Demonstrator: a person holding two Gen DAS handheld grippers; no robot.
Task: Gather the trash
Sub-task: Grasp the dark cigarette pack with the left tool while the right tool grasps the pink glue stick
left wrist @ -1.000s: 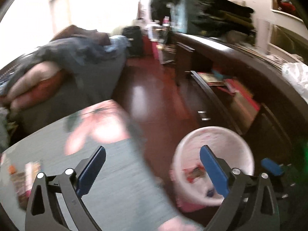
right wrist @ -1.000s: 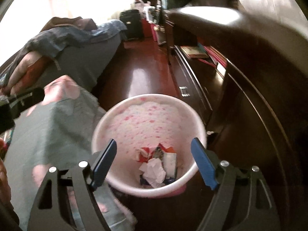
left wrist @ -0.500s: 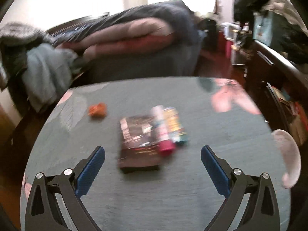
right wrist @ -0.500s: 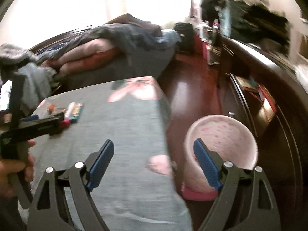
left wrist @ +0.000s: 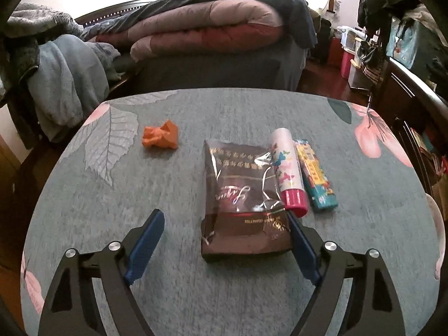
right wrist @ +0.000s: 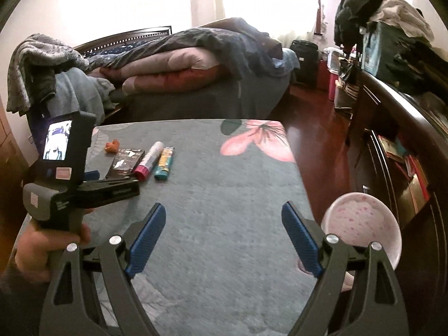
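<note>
On the teal flowered tablecloth lie a crumpled orange scrap, a dark brown foil packet, a white glue stick with a pink cap and a teal and yellow packet. My left gripper hovers over the brown packet's near end. Its jaws are closing, the packet lies between them, and the pads do not press on it. My right gripper stands open over bare cloth with nothing between its fingers. The pink speckled bin stands on the floor to its right.
A hand holds the left gripper at the table's left side. A bed with piled quilts stands behind the table. A dark wooden cabinet with shelves runs along the right, across a strip of red-brown floor.
Both views have swung from the bin to the table. The left gripper has come closer to the brown packet and narrowed a little. The right gripper has lifted away from the bin.
</note>
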